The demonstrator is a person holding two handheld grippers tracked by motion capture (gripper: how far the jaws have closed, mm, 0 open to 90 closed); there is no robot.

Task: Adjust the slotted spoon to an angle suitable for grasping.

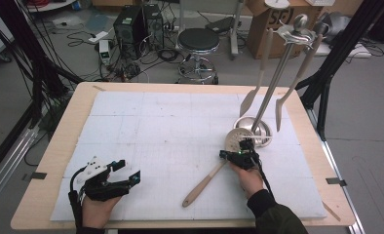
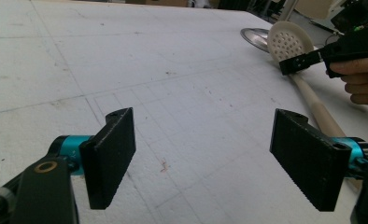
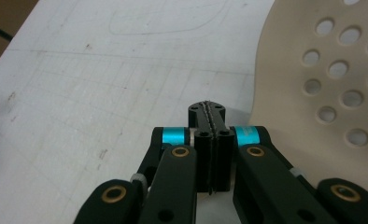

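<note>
Right, the slotted spoon (image 1: 231,146) lies flat on the bench (image 1: 63,141), its perforated cream bowl just beyond the right tongs (image 1: 235,155) and its handle running back past them toward the person's side. In the right gripper view the bowl (image 3: 331,88) fills the space just to the right of the tong tips, holes clear to see, very close to them but with no contact that I can make out. The right tongs (image 3: 209,140) are pressed tight together, pad against pad, nothing pinched between them. From the left gripper view you get the same story: the right tongs (image 2: 308,59) hover right over the neck of the spoon (image 2: 292,42), where bowl meets handle.

The left tongs (image 1: 123,171) sit well apart from all that, near the front of the bench, spread wide with nothing between them; in their own view (image 2: 210,158) the two black pads stand far apart over bare white foam.

Beyond the right tongs, just past the spoon's bowl, stands the round metal base of a utensil rack (image 1: 258,127), with two cream utensils (image 1: 260,73) hanging from its top.
</note>
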